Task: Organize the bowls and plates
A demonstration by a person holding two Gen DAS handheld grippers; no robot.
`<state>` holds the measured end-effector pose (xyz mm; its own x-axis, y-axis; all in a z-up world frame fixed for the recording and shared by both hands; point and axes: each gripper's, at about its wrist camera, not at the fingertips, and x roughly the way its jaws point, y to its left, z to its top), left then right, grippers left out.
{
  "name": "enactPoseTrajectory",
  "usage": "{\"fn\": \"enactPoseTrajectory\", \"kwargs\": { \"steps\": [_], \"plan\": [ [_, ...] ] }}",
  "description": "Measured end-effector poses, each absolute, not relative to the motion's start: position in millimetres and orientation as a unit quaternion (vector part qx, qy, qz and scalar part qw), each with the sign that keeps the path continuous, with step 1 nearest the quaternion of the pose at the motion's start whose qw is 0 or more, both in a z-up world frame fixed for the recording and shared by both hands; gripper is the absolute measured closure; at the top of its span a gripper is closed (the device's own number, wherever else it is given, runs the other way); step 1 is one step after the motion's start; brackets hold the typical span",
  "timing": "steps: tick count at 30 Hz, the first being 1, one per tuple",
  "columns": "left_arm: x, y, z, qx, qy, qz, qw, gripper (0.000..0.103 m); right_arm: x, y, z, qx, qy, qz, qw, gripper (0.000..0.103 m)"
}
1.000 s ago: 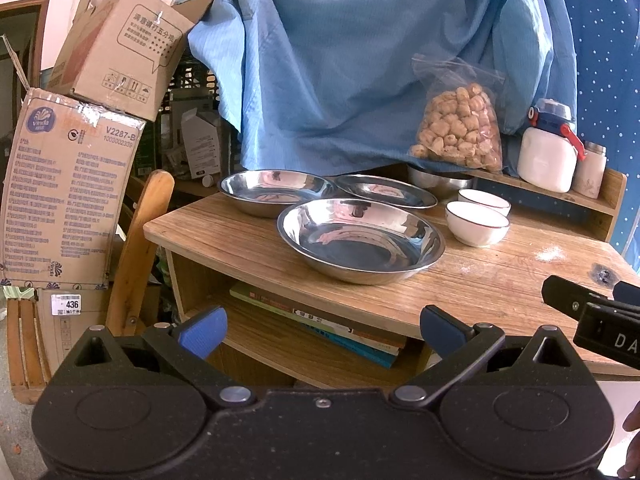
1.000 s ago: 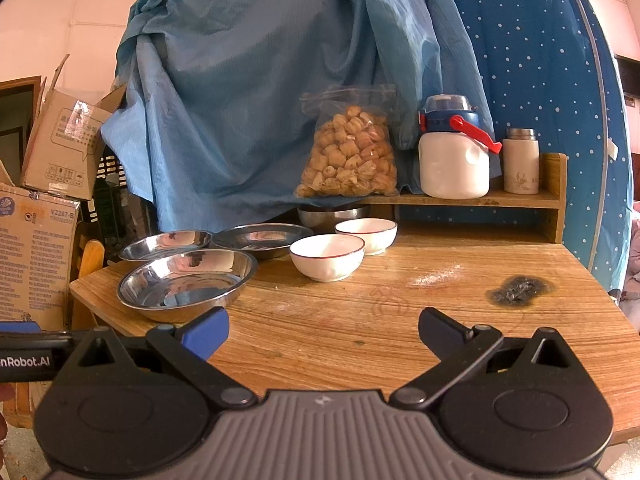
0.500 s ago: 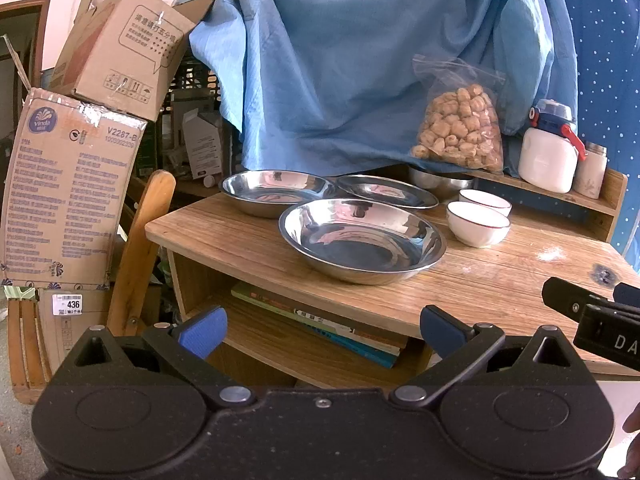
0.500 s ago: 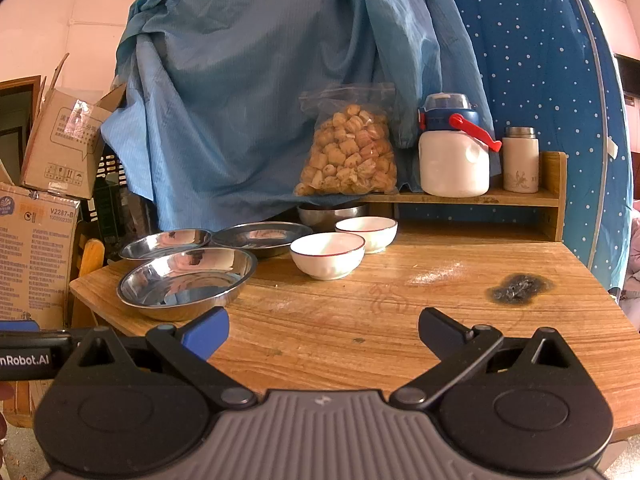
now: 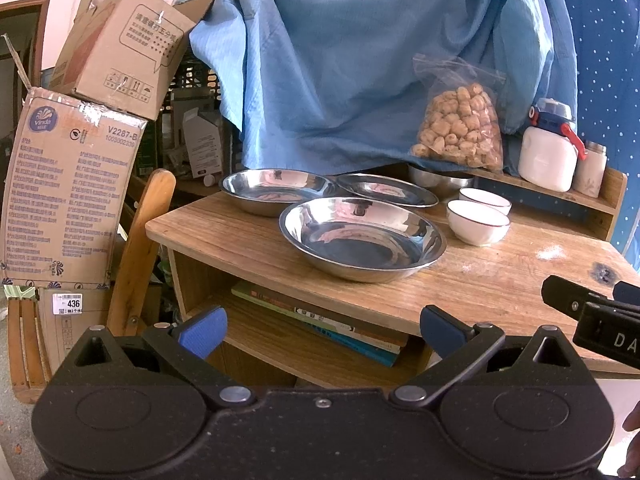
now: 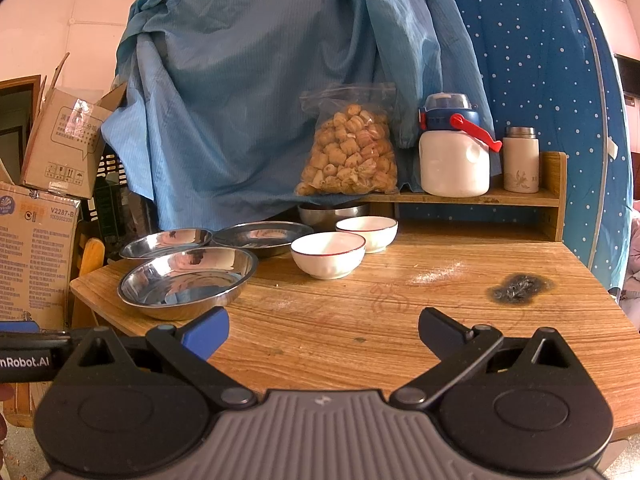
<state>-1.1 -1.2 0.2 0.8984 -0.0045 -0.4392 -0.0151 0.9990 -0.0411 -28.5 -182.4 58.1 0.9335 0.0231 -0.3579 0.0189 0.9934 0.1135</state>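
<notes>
Steel plates (image 5: 362,238) and white bowls (image 6: 328,254) are sitting on the tabletop (image 6: 400,320) ahead while you are holding both claws spread and empty, your left claw (image 5: 320,330) nearer the plates, your right claw (image 6: 322,330) nearer the bowls.

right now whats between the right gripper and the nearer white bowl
Only bare wooden table between the right gripper and the nearer white bowl, per the right wrist view.

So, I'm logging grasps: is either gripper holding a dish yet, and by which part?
Nothing is held. The left gripper and right gripper are both open and empty.
</notes>
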Motion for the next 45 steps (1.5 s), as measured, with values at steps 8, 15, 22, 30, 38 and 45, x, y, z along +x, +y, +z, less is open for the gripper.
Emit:
{"fn": "enactPoseTrajectory", "kwargs": {
  "steps": [8, 15, 22, 30, 38, 45],
  "plan": [
    [-0.9, -1.7, -1.3, -0.021, 0.227, 0.002, 0.974, 0.001, -29.0, -182.3, 58.3, 0.058, 0.183, 0.001, 0.981, 0.000],
    [-2.0, -2.2, -3.2, -0.021, 0.228, 0.003, 0.973, 0.001, -29.1, -182.4, 58.3, 0.058, 0.183, 0.001, 0.981, 0.000],
    [-1.7, -2.0, -5.9, -0.021, 0.231, 0.004, 0.973, 0.001, -30.1, -181.3, 58.4, 0.058, 0.183, 0.001, 0.981, 0.000],
    [-2.5, -1.8, -6.7, -0.021, 0.232, 0.005, 0.973, 0.001, -30.5, -181.4, 58.2, 0.059, 0.184, 0.001, 0.981, 0.000],
    [-2.7, -1.8, -7.0, -0.021, 0.232, 0.004, 0.972, 0.001, -29.9, -181.6, 58.3, 0.059, 0.184, 0.002, 0.981, 0.000],
    [5.0, -1.0, -4.0, -0.022, 0.237, -0.003, 0.971, 0.001, -28.1, -180.5, 58.3, 0.058, 0.188, 0.002, 0.981, 0.000]
  ]
}}
